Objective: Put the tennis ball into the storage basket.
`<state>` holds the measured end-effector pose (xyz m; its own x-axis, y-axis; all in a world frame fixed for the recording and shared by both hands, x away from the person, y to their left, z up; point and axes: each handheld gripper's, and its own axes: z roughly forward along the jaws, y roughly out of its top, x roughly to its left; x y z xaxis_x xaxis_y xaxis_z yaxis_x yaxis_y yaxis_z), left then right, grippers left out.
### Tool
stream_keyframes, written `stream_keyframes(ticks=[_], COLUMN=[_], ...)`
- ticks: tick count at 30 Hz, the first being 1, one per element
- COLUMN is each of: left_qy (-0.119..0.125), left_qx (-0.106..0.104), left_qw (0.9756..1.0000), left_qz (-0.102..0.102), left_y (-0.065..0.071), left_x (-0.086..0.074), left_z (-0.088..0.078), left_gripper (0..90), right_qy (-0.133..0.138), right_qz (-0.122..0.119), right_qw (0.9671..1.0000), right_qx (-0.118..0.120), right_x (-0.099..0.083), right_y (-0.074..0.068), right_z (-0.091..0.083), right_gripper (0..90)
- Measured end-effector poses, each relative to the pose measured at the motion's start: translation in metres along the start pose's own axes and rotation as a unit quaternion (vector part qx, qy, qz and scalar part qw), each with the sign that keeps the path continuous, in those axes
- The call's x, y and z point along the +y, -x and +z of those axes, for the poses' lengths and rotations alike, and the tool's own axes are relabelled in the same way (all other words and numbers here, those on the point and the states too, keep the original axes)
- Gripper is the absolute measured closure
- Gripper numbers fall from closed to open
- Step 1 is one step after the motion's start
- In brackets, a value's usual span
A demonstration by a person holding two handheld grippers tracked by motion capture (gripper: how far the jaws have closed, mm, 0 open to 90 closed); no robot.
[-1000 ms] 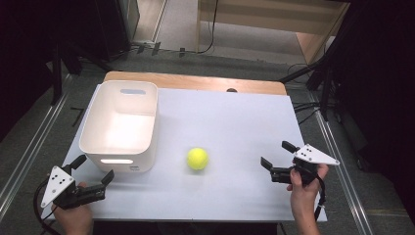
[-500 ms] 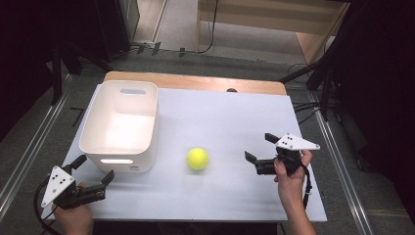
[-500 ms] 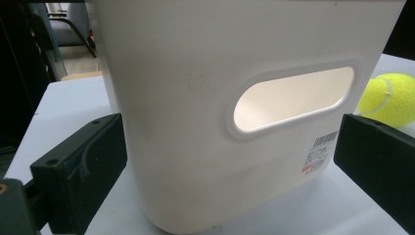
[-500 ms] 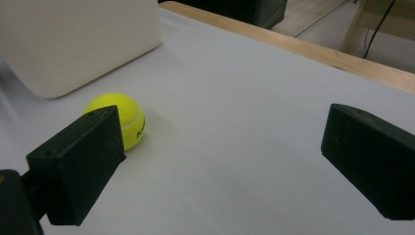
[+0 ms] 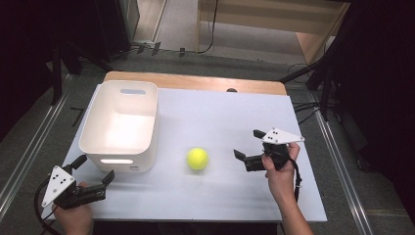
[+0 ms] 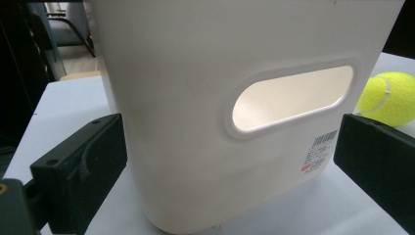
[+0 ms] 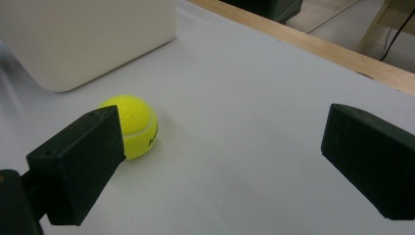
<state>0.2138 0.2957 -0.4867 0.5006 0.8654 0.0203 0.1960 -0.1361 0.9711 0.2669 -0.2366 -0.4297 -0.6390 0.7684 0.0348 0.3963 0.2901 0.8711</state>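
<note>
Your worktop (image 5: pixel 235 117) has a white top with a wooden strip along its far edge. On it, a white bin (image 5: pixel 120 127) stands by the left edge, and a yellow tennis ball (image 5: pixel 197 158) lies just right of it, toward the near edge.

The high view looks forward and down from above the person's side, taking in the whole table (image 5: pixel 220 196). The left gripper view sits low at the near left corner, facing the white bin (image 6: pixel 235 98) close up. The right gripper view looks leftward, low across the table. All three share the tennis ball (image 5: pixel 197 158) and bin.
</note>
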Motion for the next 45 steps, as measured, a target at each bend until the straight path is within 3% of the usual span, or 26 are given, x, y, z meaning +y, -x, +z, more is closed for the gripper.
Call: stream_keyframes(ticks=[13,28,45], left_qy=[0.001,-0.002,-0.002], left_qx=[-0.002,-0.001,0.000], left_qw=[1.0000,1.0000,1.0000], left_qz=[0.000,-0.001,-0.001], left_y=[0.000,0.000,0.000], left_x=[0.000,0.000,0.000], left_z=[0.000,0.000,0.001], left_gripper=[0.0,0.0,0.0], right_qy=[-0.029,-0.047,-0.082], right_qz=[-0.015,-0.039,-0.069], right_qw=[0.9991,0.9972,0.9918], right_qx=[0.026,0.044,0.070], right_x=[0.014,0.027,0.048], right_y=[-0.009,-0.017,-0.028], right_z=[0.026,0.044,0.060], right_gripper=[1.0,1.0,1.0])
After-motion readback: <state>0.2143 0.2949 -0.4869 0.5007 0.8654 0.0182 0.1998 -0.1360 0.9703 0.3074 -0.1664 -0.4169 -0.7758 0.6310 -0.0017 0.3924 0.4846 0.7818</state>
